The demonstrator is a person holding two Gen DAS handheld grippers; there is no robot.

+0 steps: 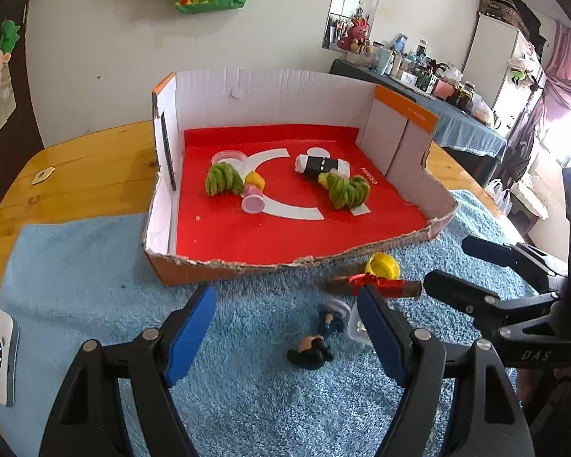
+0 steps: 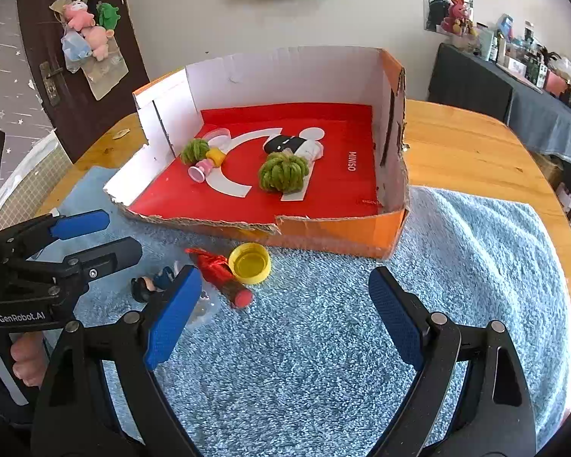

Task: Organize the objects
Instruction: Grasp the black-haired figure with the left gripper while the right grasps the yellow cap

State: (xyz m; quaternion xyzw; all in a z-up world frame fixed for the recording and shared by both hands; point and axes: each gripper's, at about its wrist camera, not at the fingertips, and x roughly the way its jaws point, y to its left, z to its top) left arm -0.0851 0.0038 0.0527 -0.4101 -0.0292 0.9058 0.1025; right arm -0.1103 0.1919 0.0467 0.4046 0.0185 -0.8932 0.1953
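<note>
Two grippers hover over a blue towel [image 2: 323, 342], the left gripper [image 1: 285, 327] and the right gripper [image 2: 285, 312] both with jaws wide and nothing between them. On the towel just ahead lie four loose things: one dark figurine [image 1: 312, 352], one clear plastic cup [image 1: 356, 327], one brown roll with a red bow [image 1: 377, 285] and one yellow cap [image 2: 249, 262]. Beyond stands one cardboard box [image 2: 342, 234] on a wooden table [image 2: 468, 144]. On its red floor lie two green yarn bundles [image 2: 283, 171], one black-and-white roll [image 1: 321, 163], one pink cup [image 1: 253, 202], one yellow piece [image 1: 255, 179] and one clear lid [image 1: 229, 158].
</note>
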